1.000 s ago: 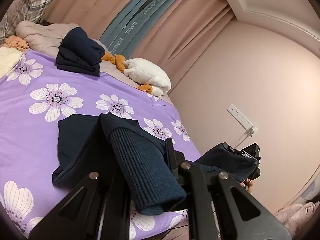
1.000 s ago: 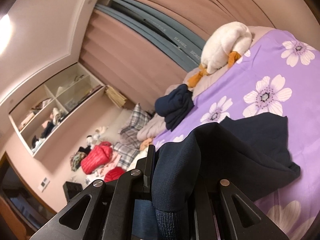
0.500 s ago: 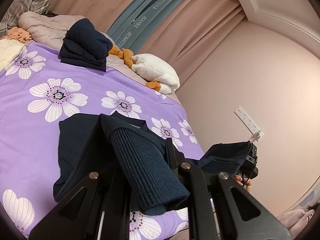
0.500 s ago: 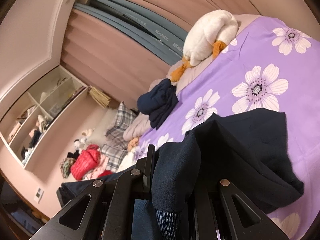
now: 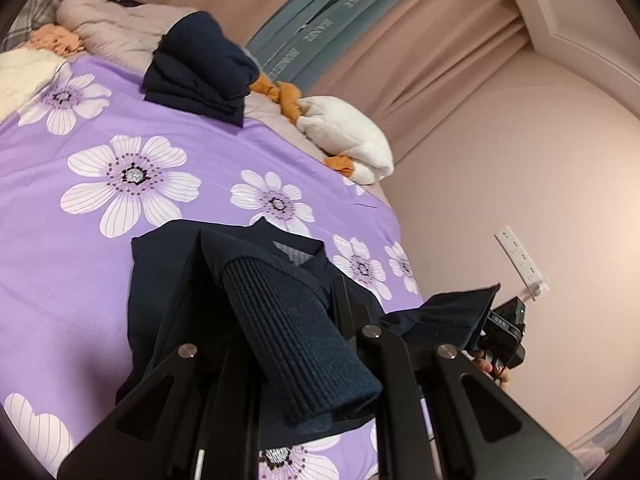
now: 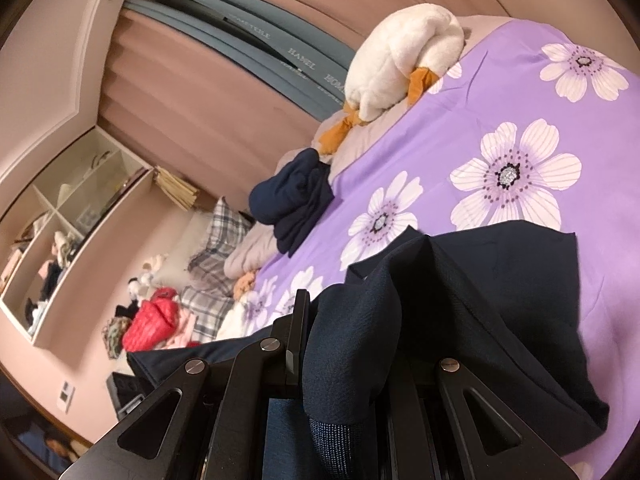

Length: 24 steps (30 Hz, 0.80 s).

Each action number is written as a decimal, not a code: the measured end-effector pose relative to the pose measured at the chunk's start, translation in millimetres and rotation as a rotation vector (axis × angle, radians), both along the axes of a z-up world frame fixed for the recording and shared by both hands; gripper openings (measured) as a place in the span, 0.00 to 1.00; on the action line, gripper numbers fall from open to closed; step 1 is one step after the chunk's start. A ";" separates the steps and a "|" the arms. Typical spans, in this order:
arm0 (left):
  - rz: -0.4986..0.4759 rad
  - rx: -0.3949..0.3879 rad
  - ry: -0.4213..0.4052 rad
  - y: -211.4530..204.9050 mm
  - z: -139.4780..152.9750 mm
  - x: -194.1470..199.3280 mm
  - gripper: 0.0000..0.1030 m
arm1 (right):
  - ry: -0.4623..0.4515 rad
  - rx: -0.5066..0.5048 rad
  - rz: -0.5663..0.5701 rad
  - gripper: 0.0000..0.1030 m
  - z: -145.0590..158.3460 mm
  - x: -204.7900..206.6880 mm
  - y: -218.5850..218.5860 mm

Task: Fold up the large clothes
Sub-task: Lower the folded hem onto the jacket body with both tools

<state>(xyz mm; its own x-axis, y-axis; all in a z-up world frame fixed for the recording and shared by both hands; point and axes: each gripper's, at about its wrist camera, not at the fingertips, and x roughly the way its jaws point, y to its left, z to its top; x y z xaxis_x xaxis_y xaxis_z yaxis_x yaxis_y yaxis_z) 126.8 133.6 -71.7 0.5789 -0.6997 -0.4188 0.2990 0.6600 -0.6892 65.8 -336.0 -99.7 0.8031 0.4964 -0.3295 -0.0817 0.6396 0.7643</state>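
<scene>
A dark navy garment lies partly on the purple flowered bedsheet. My left gripper is shut on its ribbed hem, held above the bed. My right gripper is shut on another part of the same garment, which drapes down to the sheet. The right gripper also shows at the right of the left wrist view, with cloth stretched to it. The fingertips of both are hidden by fabric.
A folded navy pile and a white plush duck lie at the far side of the bed by the curtains. Pillows and loose clothes lie at one end. A wall with a socket strip is close by.
Both grippers have moved forward over the bed with the garment, so the folded pile and the duck look nearer. The cloth between the grippers has stretched flatter.
</scene>
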 end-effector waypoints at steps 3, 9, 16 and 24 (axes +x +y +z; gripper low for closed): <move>0.007 0.010 0.030 -3.4 -7.2 17.9 0.12 | 0.021 -0.004 -0.018 0.13 -4.7 7.1 -4.9; 0.018 0.030 0.104 -13.2 -28.1 59.2 0.12 | 0.082 0.003 -0.059 0.13 -21.2 26.2 -15.4; 0.028 0.091 0.205 -27.0 -69.1 104.4 0.12 | 0.172 0.000 -0.087 0.13 -54.0 48.3 -24.5; 0.051 0.142 0.338 -34.3 -121.7 139.7 0.12 | 0.265 -0.022 -0.096 0.13 -84.9 66.8 -29.0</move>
